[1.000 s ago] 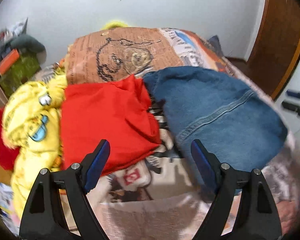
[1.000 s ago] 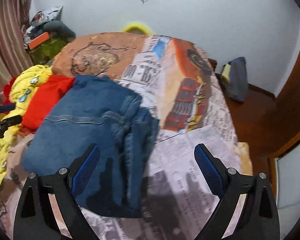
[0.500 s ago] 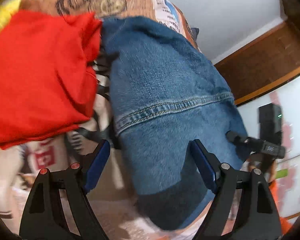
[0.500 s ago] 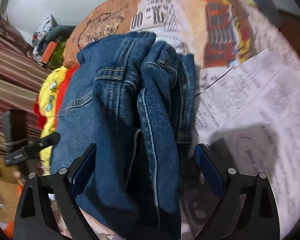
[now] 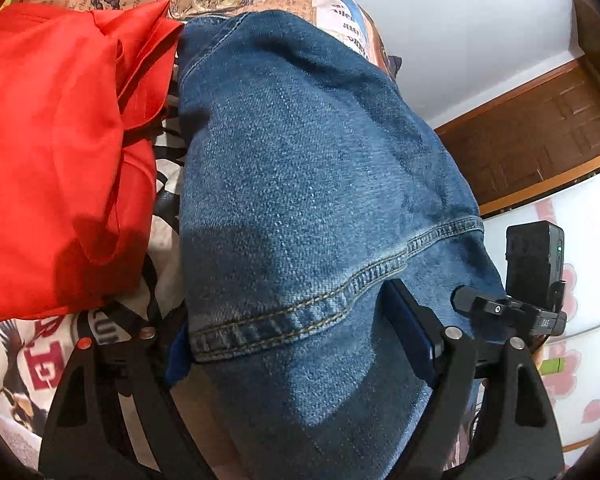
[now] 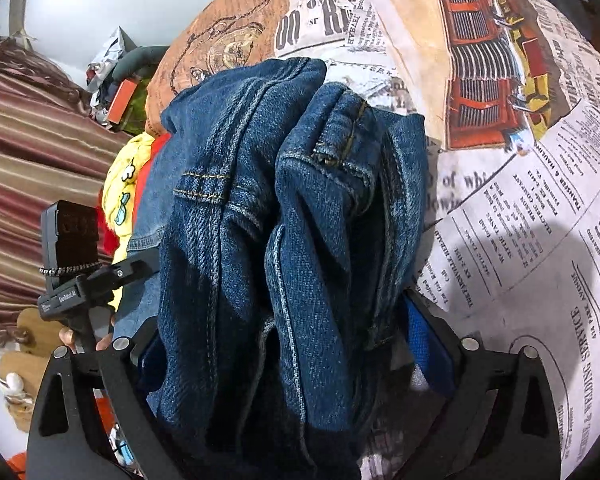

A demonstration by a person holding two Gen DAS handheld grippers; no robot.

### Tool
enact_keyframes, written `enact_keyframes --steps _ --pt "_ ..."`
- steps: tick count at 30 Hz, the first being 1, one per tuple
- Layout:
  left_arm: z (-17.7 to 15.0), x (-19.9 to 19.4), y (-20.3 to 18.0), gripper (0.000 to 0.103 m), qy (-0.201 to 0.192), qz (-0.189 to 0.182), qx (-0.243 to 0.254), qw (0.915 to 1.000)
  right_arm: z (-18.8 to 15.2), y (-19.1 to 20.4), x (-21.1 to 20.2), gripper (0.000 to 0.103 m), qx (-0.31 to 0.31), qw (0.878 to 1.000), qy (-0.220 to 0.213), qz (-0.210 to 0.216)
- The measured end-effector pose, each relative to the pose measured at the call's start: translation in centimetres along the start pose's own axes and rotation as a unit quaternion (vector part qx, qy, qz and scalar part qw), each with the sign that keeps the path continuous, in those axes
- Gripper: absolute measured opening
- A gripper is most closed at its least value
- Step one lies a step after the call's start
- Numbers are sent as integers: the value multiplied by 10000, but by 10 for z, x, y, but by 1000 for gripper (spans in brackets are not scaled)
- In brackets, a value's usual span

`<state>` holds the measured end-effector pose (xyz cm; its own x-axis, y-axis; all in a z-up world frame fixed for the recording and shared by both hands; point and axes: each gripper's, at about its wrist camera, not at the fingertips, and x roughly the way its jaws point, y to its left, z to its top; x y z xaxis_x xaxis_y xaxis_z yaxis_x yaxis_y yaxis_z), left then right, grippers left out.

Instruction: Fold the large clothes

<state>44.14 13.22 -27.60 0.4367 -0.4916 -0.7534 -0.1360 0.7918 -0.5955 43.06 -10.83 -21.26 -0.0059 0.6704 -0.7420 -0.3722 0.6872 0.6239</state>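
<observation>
Item: jeans, bunched on the bed beside a red garment. Step: pick-up, grasp not yet made. Left gripper and right gripper: jaws spread wide, straddling denim, not pinching. Next: clench on separate edges, lift, spread flat.

Bright, even indoor light, soft shadows on denim and bedspread, sharp focus, strong fisheye bending, dark corners.

a home bedroom: a bed under a newspaper-and-vintage-truck print bedspread carries a heap of clothes, blue denim jeans and a red cloth garment among them, with striped maroon curtains, a white wall and a brown panelled wooden door around.
</observation>
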Motion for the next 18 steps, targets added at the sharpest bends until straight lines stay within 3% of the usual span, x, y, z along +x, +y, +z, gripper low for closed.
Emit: enact_keyframes --steps 2,8,11,18 --pt "-2 -2 -5 71 -74 39 57 9999 -3 2 -2 80 -105 9999 -45 -81" --pt "-5 -16 -26 47 -218 129 352 9991 -5 18 -7 54 -249 9994 -132 -220" --pt "-8 -28 -47 39 -331 285 665 9968 -5 32 -10 48 -374 9983 -193 -403" --pt "-8 -82 -81 36 -786 389 1104 9900 -5 70 -22 45 -670 9950 -446 -591"
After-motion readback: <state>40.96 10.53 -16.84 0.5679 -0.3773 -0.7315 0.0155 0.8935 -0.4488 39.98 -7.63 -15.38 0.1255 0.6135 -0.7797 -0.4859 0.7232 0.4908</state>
